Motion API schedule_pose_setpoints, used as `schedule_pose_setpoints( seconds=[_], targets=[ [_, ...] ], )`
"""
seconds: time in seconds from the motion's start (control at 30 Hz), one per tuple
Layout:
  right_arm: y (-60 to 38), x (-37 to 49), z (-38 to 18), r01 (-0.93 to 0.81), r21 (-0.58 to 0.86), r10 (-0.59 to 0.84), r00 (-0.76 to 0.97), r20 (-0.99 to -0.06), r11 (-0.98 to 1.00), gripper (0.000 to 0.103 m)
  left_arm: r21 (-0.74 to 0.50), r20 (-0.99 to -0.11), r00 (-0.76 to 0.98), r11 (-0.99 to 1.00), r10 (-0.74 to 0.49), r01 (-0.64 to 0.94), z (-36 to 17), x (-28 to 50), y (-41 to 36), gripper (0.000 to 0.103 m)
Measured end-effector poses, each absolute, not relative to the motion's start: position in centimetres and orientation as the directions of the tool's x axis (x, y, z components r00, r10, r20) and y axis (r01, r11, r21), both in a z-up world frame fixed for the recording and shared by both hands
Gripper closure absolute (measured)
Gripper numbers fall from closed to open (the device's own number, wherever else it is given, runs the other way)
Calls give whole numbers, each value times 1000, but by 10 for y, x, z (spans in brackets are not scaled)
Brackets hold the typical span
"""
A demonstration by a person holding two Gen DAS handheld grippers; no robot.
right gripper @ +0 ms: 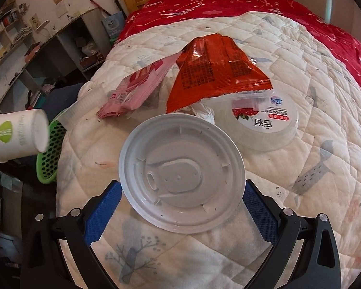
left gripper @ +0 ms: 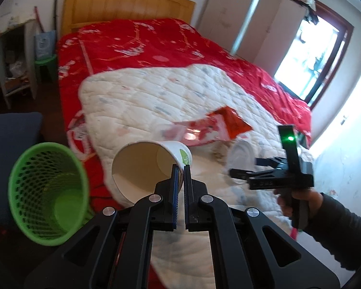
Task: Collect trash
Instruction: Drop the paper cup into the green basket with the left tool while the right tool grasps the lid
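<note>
My left gripper (left gripper: 180,171) is shut on the rim of a white paper cup (left gripper: 142,166) with a green logo, held above the floor beside the bed; the cup also shows in the right wrist view (right gripper: 16,134). A green mesh bin (left gripper: 45,197) stands on the floor to its left and shows in the right wrist view (right gripper: 49,159). My right gripper (right gripper: 181,204) is open, its blue pads on either side of a white plastic lid (right gripper: 180,173) lying on the white quilt (right gripper: 300,132). Beyond it lie an orange wrapper (right gripper: 216,72), a pink wrapper (right gripper: 142,86) and a clear plastic tub (right gripper: 262,125).
The bed has a red cover (left gripper: 144,41) and wooden headboard (left gripper: 122,4). A dark chair (left gripper: 12,144) stands behind the bin. White shelves (left gripper: 14,60) are at left, a wardrobe (left gripper: 248,21) and window (left gripper: 312,55) at right.
</note>
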State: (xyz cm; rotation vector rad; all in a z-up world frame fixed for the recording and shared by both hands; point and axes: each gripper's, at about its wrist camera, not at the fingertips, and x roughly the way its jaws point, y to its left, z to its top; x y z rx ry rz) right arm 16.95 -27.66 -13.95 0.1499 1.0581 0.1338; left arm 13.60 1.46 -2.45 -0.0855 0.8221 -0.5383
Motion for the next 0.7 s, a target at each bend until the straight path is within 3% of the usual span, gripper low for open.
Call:
schedule_pose_setpoints(
  seconds=[0.37, 0.43, 0.7],
  targets=[
    [-262, 167, -140, -8, 63, 58, 516, -855, 998, 7, -236, -707, 620, 940, -341, 248, -35, 150, 86, 101],
    [-262, 168, -140, -5, 68, 61, 513, -856, 998, 12, -211, -726, 619, 953, -301, 216, -44, 155, 96, 101],
    [-259, 157, -125, -27, 89, 90, 537, -839, 996, 13, -158, -797, 573, 982, -190, 105, -82, 181, 124, 100]
  ],
)
